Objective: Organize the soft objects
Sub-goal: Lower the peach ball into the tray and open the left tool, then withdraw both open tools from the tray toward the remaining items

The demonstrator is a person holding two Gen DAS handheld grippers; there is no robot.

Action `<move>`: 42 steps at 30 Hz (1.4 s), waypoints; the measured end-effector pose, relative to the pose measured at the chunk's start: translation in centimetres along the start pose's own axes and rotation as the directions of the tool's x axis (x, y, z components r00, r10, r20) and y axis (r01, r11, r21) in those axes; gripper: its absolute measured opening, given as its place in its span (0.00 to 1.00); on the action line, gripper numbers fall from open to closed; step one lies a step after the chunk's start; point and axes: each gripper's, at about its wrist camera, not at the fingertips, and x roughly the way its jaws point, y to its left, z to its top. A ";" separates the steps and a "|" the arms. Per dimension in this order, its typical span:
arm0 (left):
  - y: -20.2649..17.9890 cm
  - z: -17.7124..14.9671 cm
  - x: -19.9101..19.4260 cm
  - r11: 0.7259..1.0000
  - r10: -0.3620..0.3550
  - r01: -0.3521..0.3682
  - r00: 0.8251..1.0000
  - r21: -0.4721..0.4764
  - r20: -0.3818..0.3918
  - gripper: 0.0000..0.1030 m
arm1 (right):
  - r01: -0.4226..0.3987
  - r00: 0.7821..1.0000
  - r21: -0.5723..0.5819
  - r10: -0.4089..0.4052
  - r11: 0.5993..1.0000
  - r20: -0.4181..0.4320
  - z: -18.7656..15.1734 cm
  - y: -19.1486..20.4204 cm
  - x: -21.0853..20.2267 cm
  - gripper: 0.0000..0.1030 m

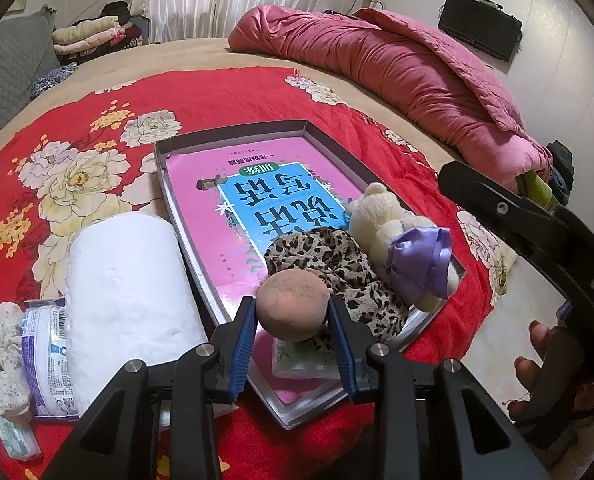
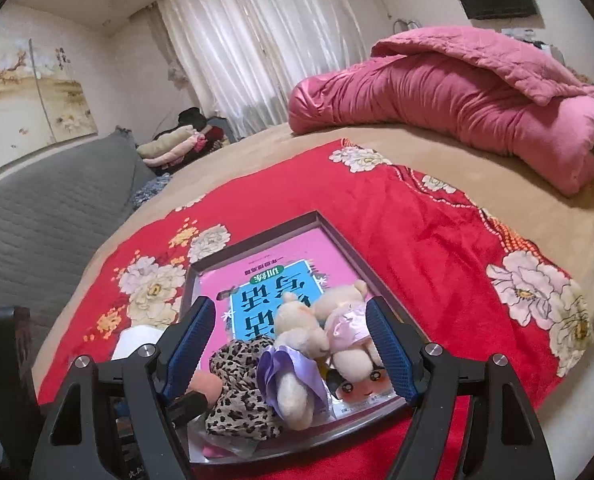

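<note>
A peach egg-shaped sponge point(image 1: 291, 300) hangs over the near corner of a grey tray point(image 1: 233, 133), with my left gripper point(image 1: 291, 314) shut on it between its blue pads. The tray point(image 2: 257, 236) holds a pink book point(image 1: 225, 184), a leopard-print cloth point(image 1: 337, 268) and a cream plush bear with a purple bow point(image 1: 401, 236). In the right wrist view my right gripper point(image 2: 293, 348) stands open over that corner. The purple-bow bear point(image 2: 297, 364) and a second bear in a pink dress point(image 2: 347, 332) lie between its pads, which do not press them. The sponge point(image 2: 205, 386) shows at lower left.
A red floral cloth point(image 1: 97, 128) covers the tan bed. A white rolled towel point(image 1: 125, 292) and several packets point(image 1: 45, 360) lie left of the tray. A pink quilt point(image 2: 457, 100) is heaped at the far right. A grey padded cushion point(image 2: 37, 208) and folded clothes point(image 1: 93, 36) are at the left.
</note>
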 end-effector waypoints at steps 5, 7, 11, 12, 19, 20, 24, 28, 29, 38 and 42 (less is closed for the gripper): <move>0.1 0.1 -0.2 1.000 -0.001 0.001 1.000 -0.007 0.000 0.35 | 0.007 0.999 -0.027 -0.006 1.000 0.036 0.2 0.8 -1.2 0.76; 0.0 0.1 -0.3 1.000 -0.002 0.002 1.000 -0.007 0.000 0.35 | 0.012 0.998 -0.040 -0.009 0.999 0.057 0.4 1.1 -1.8 0.76; -0.1 0.1 -0.5 1.000 0.002 -0.002 1.000 0.002 0.002 0.36 | 0.021 0.992 -0.075 -0.012 0.997 0.122 0.6 1.7 -3.2 0.77; -0.2 0.1 -0.5 1.000 0.002 -0.002 1.000 0.002 0.000 0.36 | 0.037 0.991 -0.085 -0.026 0.996 0.134 0.7 1.9 -3.5 0.77; -0.4 0.1 -1.1 1.000 -0.009 0.008 1.000 0.011 0.012 0.48 | 0.054 0.986 -0.068 -0.042 0.996 0.164 1.2 1.5 -4.4 0.77; -0.4 0.1 -1.5 1.000 -0.018 0.018 0.999 0.010 0.028 0.51 | 0.056 0.985 -0.062 -0.045 0.997 0.165 1.3 1.2 -4.6 0.77; -0.2 0.2 -3.0 0.999 -0.043 0.042 0.996 0.009 0.073 0.57 | 0.104 0.966 -0.077 -0.082 0.992 0.247 1.5 1.2 -6.8 0.76; 1.0 -0.3 -5.0 0.998 -0.049 0.051 0.992 -0.021 0.118 0.60 | 0.116 0.922 -0.208 -0.027 0.971 0.387 2.2 3.9 -10.3 0.76; 1.4 -0.4 -5.5 0.998 -0.043 0.047 0.991 -0.033 0.126 0.62 | 0.102 0.920 -0.226 -0.006 0.969 0.391 2.3 4.4 -10.7 0.77; 6.9 -3.4 -11.8 0.991 0.075 -0.051 0.976 -0.123 0.203 0.64 | -0.320 0.936 -0.166 0.339 0.933 0.099 1.9 8.5 -8.6 0.76; 11.2 -5.5 -14.7 0.973 0.147 -0.104 0.968 -0.207 0.203 0.64 | -0.435 0.897 -0.176 0.441 0.883 -0.003 0.9 11.4 -7.7 0.76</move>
